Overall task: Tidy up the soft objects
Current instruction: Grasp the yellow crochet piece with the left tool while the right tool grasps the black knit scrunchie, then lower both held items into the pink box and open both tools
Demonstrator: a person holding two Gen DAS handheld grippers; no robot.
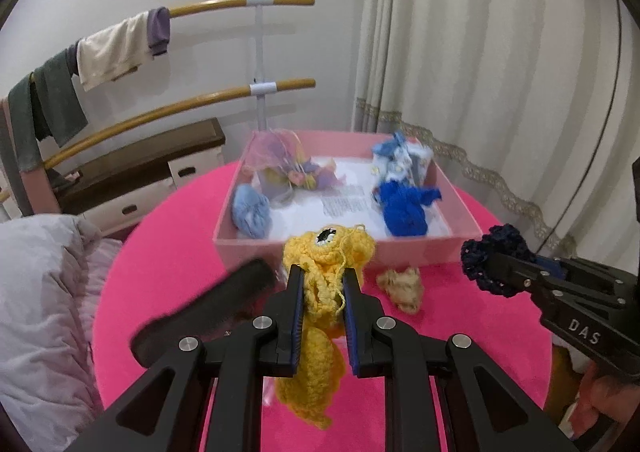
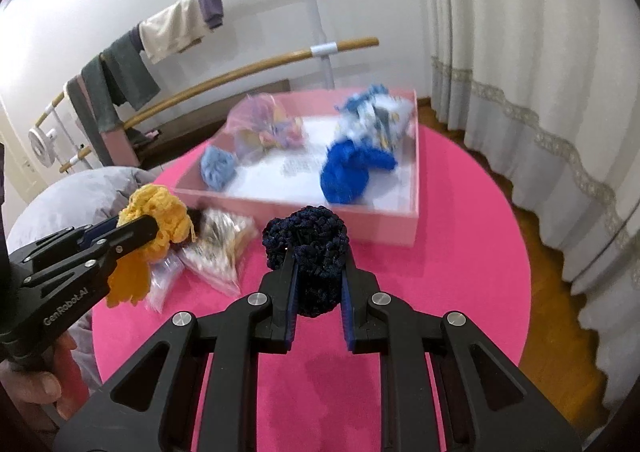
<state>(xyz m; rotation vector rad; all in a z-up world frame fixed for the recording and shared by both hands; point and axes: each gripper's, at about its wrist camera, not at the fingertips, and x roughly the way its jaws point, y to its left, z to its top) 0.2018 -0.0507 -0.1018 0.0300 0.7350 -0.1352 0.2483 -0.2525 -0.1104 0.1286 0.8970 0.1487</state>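
My left gripper [image 1: 323, 272] is shut on a yellow crochet toy [image 1: 320, 312] with one eye, held above the pink round table [image 1: 460, 312]. The same toy [image 2: 160, 220] and left gripper [image 2: 148, 228] show at the left of the right wrist view. My right gripper [image 2: 318, 264] is shut on a dark navy crochet piece [image 2: 308, 248], also lifted off the table; it appears at the right of the left wrist view as a navy piece [image 1: 492, 264]. Behind both stands a pink box [image 1: 420, 250] holding a bright blue knit [image 1: 404, 208], a light blue knit [image 1: 252, 212] and pastel items.
A beige fluffy lump [image 1: 404, 286] and a black flat object [image 1: 208, 316] lie on the table before the box. Clear bags [image 2: 216, 248] lie under the left gripper. A grey duvet [image 1: 40, 292] lies left, wooden rails with hanging clothes [image 1: 112, 48] behind, curtains [image 1: 480, 72] right.
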